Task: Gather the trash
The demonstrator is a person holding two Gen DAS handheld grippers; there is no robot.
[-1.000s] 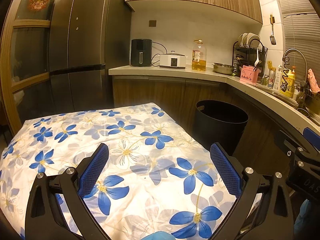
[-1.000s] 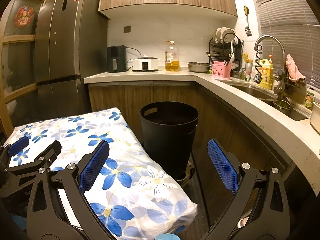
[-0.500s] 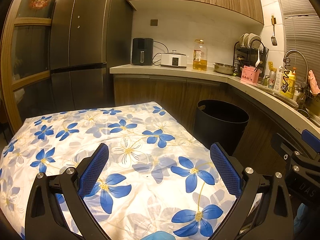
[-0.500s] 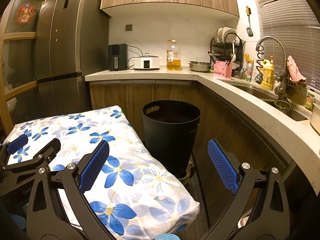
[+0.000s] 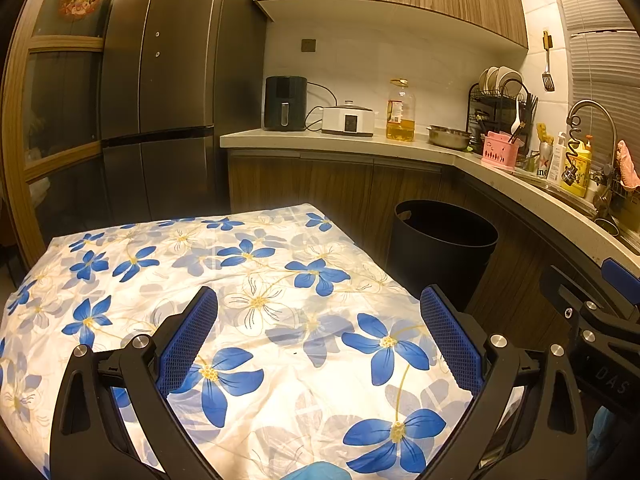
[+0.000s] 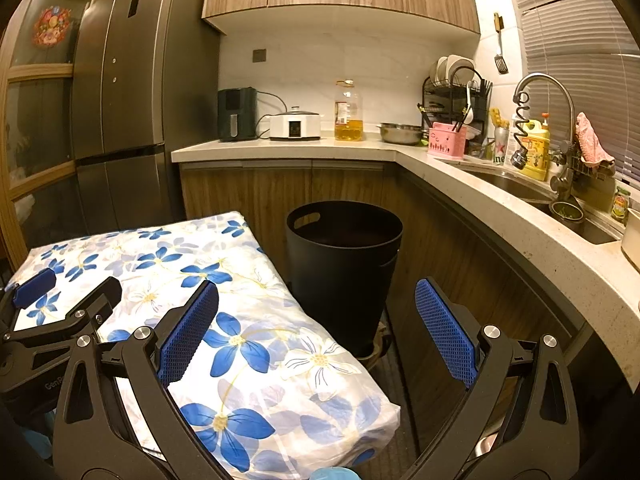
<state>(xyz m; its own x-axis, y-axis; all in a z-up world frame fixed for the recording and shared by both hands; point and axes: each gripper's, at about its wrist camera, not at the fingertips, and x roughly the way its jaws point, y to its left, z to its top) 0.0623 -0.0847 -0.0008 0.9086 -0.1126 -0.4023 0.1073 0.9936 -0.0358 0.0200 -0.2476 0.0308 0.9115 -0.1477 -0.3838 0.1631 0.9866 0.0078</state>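
Note:
A black trash bin stands on the floor at the right edge of a table with a blue-flowered white cloth; it also shows in the right wrist view. My left gripper is open and empty above the cloth. My right gripper is open and empty, over the table's right edge in front of the bin. The left gripper shows at the left of the right wrist view. No trash shows on the cloth.
A curved counter runs along the back and right, with an air fryer, cooker, oil bottle, metal bowl, pink caddy, dish rack and sink faucet. A dark fridge stands at the left.
Both views have shifted slightly; the grippers stay open and empty, and the table and bin have not moved.

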